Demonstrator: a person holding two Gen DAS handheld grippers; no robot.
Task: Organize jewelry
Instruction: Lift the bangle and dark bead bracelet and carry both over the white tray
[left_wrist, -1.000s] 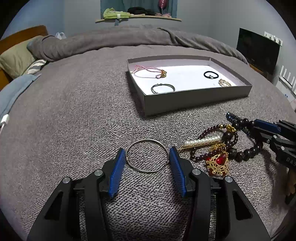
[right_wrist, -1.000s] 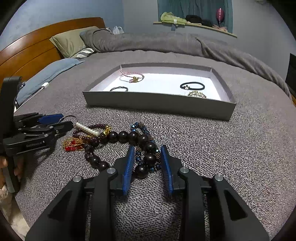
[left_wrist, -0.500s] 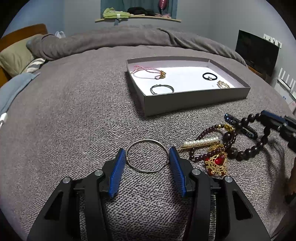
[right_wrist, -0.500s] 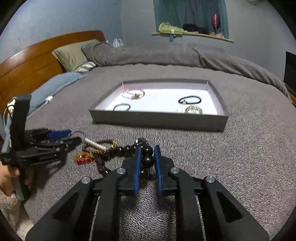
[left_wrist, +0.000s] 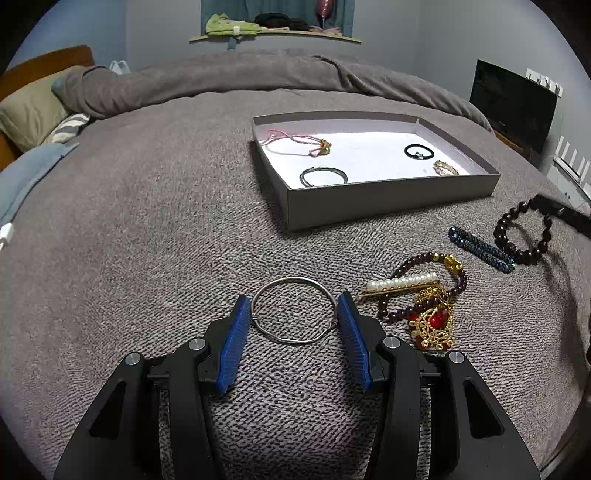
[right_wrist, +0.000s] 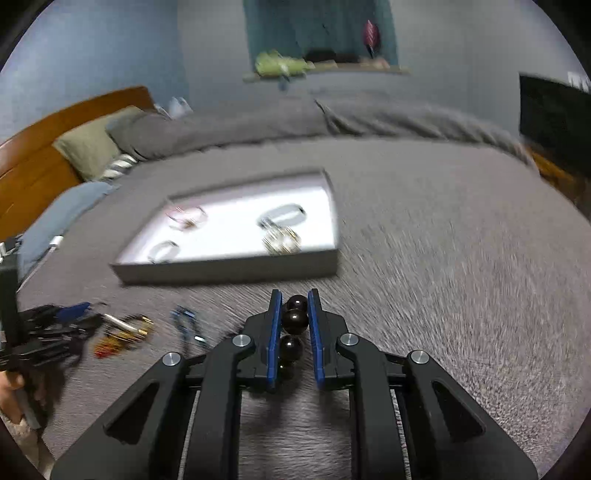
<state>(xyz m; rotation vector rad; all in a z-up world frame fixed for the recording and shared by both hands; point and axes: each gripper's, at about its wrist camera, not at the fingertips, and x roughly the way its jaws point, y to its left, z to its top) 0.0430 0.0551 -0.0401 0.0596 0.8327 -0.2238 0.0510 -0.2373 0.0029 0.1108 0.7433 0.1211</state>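
Right gripper (right_wrist: 294, 308) is clamped tight on the dark bead bracelet (right_wrist: 294, 320), lifted off the bed at lower centre of its frame. Left gripper (left_wrist: 295, 317) sits half open, pads touching the silver bangle (left_wrist: 294, 311) flat on the blanket. Looks like the carry step; next it needs clearing the tray (right_wrist: 225, 266) wall, then letting go inside.

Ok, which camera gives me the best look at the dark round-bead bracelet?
Left wrist view: the dark round-bead bracelet shows as a full loop, sharp, hanging from the right gripper. Right wrist view shows only a few beads pinched between the blue pads; the rest is hidden and the background is blurred.
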